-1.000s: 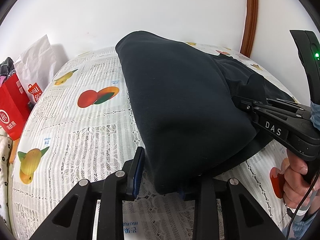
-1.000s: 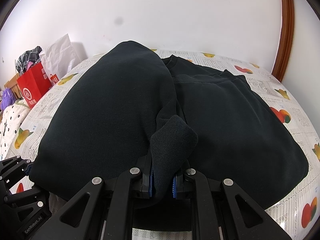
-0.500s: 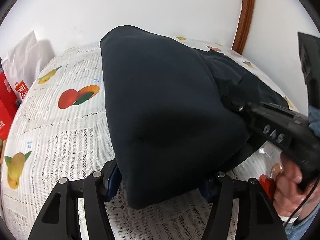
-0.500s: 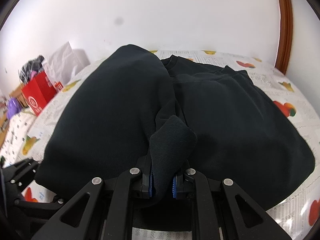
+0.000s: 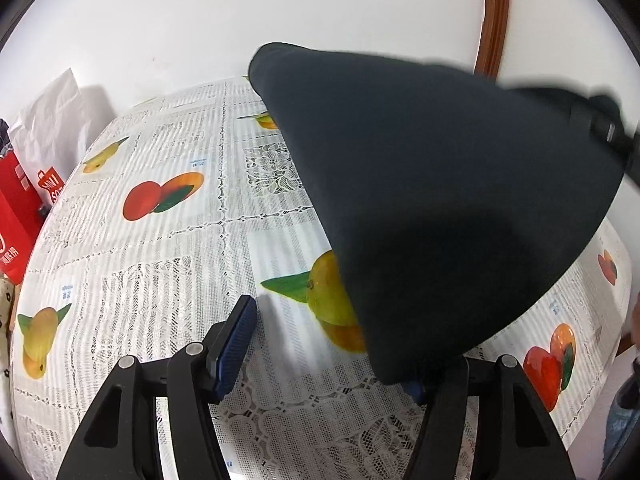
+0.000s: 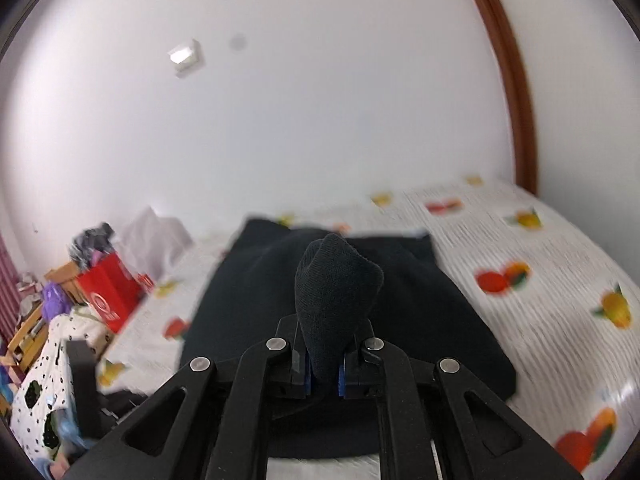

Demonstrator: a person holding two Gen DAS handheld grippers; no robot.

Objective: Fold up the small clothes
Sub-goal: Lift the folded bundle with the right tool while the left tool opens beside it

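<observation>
1. Right wrist view: the right gripper (image 6: 323,372) pinches a bunched bit of the dark sweater (image 6: 340,292) tight.
2. The left gripper (image 5: 332,344) is wide apart, pinching nothing.
3. The sweater hangs over the fruit tablecloth (image 5: 160,264).

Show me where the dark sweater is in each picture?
Left wrist view: the dark sweater fills the right half, lifted, its low corner by the left tool's right finger.
Right wrist view: it lies low in the middle, its cuff pinched in the right tool.
Shared landmark: the red bag at the left.
</observation>
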